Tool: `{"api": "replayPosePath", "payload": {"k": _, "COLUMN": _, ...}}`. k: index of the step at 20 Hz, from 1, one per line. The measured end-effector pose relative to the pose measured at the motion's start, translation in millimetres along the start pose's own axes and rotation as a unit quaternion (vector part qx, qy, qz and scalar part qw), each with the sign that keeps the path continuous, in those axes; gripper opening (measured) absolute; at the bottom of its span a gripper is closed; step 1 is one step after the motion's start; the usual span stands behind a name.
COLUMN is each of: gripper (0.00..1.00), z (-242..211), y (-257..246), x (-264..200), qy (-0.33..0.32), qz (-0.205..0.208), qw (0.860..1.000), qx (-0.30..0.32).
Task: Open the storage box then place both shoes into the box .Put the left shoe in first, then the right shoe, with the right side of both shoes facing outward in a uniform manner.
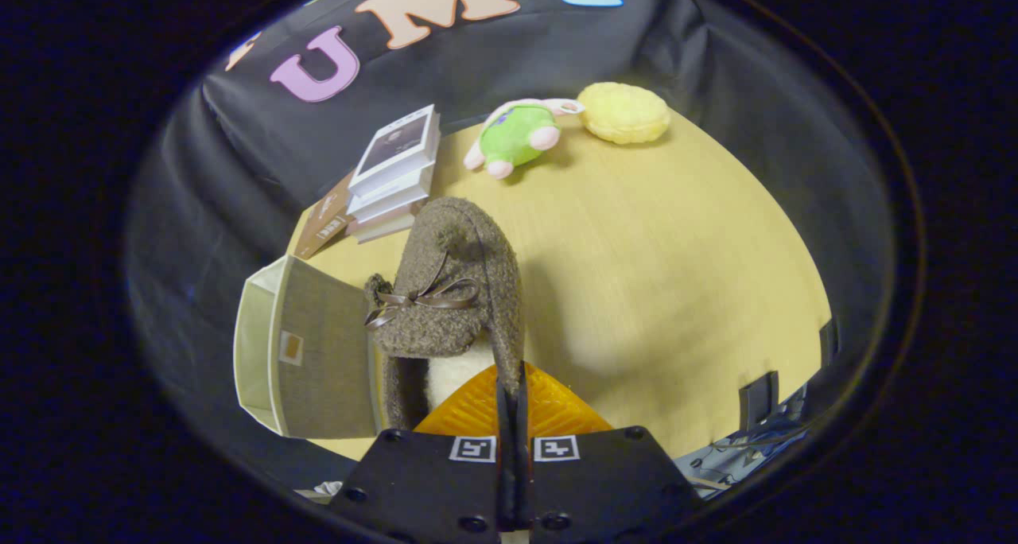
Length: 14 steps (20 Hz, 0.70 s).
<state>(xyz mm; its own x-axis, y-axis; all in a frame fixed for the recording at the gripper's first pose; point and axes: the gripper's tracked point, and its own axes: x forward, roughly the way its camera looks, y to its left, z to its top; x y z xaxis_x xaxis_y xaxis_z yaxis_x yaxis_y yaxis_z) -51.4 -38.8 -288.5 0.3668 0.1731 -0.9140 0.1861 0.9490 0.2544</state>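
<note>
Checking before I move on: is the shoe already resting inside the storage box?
No. The brown shoe hangs pinched by its rim between the closed fingers of the gripper, outside and beside the storage box.

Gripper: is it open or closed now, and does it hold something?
Gripper: closed, its two fingers pinching the side wall of the brown shoe, which hangs beside the box.

We're in a staged recording booth, not a real home: black cloth wall (557,59) round a pale wood surface (660,266), w/ household props set out, i.e. stacked books (395,174), green plush toy (517,134), yellow cushion (624,113). Cables (747,444) at the edge.
</note>
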Motion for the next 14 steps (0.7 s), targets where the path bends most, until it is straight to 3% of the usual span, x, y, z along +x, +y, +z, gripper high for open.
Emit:
{"api": "replayPosePath", "payload": {"k": 4, "gripper": 0.04, "z": 7, "y": 39, "x": -18, "qy": -0.012, "qz": 0.015, "qw": 1.0, "qx": -0.01}}
{"api": "replayPosePath", "payload": {"k": 9, "gripper": 0.04, "z": 11, "y": 100, "x": -39, "qy": -0.016, "qz": 0.07, "qw": 0.997, "qx": 0.008}}
{"api": "replayPosePath", "payload": {"k": 14, "gripper": 0.04, "z": 8, "y": 141, "x": -42, "qy": -0.018, "qz": 0.077, "qw": 0.997, "qx": -0.016}}
